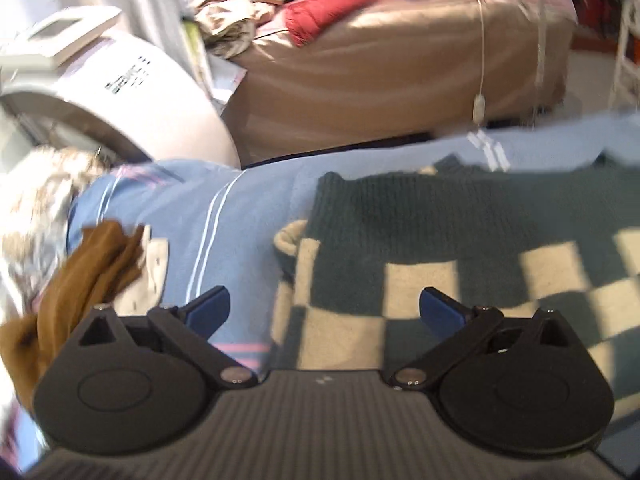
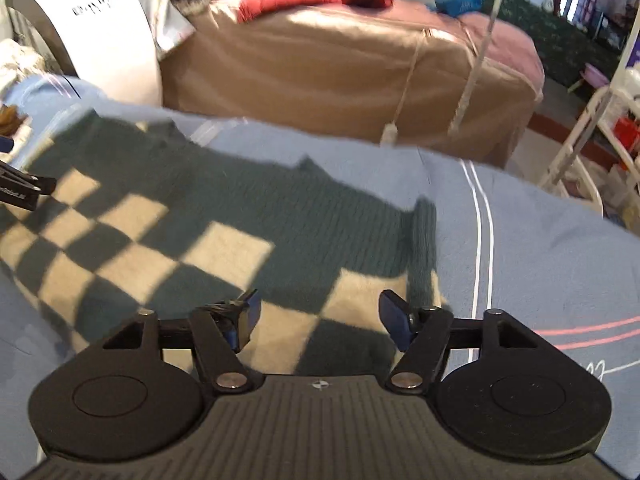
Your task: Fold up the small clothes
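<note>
A light blue blanket (image 2: 540, 248) with thin white and pink stripes covers the work surface. On it lies a knitted sweater (image 2: 224, 216), dark green on top with a green-and-cream checked lower part, spread flat. Behind stands a bed under a tan cover (image 2: 328, 80) with a red garment (image 1: 320, 12) bunched on top. At the left edge of the blanket sits a crumpled brown cloth (image 1: 88, 272), possibly another small garment; blur hides its shape. The left gripper (image 1: 324, 308) hangs over the sweater's left edge, jaws spread wide, nothing between them. The right gripper (image 2: 318, 314) hangs over the checked part, jaws likewise wide and empty.
</note>
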{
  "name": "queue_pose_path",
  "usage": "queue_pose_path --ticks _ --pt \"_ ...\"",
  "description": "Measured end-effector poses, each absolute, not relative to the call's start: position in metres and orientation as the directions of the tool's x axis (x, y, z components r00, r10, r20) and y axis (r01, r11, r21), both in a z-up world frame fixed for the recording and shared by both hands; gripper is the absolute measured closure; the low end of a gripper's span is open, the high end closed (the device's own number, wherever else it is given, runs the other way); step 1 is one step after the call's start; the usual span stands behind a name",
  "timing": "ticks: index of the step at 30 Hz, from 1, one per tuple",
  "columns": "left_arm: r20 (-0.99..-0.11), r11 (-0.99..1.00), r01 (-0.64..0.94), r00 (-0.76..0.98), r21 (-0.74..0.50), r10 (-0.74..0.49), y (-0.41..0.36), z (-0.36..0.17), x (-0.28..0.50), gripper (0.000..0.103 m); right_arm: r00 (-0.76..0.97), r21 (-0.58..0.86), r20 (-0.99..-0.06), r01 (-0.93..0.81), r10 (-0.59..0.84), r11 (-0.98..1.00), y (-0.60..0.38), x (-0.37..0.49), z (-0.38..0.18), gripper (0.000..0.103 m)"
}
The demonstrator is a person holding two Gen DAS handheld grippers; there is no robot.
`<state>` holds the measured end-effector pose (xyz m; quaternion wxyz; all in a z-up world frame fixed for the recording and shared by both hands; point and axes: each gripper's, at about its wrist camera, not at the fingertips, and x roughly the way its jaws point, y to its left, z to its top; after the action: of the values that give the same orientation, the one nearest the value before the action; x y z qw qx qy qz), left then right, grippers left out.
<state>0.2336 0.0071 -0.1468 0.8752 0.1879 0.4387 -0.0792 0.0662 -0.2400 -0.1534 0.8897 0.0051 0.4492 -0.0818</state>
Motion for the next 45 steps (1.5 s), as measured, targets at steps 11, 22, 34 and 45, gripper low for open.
queue_pose_path --ticks 11,22,34,45 --pt "-0.725 0.931 0.177 0.678 0.319 0.119 0.002 -0.088 0.079 0.000 0.576 -0.138 -0.817 -0.132 -0.038 0.982 -0.190 0.135 -0.123 0.000" --pt "-0.623 0.928 -0.080 0.720 0.364 0.306 0.030 -0.001 0.021 0.000 0.669 0.026 -0.699 -0.328 0.252 0.944 -0.157 0.249 0.022 0.000" --pt "-0.747 0.980 -0.063 0.638 0.189 0.185 -0.040 -0.060 -0.019 0.000 0.601 0.137 -0.746 -0.285 0.289 0.948 -0.247 0.168 -0.010 0.000" --pt "-0.848 0.945 -0.013 0.445 -0.326 -0.286 -0.116 -0.146 -0.001 0.001 0.452 0.111 -0.869 -0.217 0.200 0.970 -0.361 0.112 -0.099 0.000"
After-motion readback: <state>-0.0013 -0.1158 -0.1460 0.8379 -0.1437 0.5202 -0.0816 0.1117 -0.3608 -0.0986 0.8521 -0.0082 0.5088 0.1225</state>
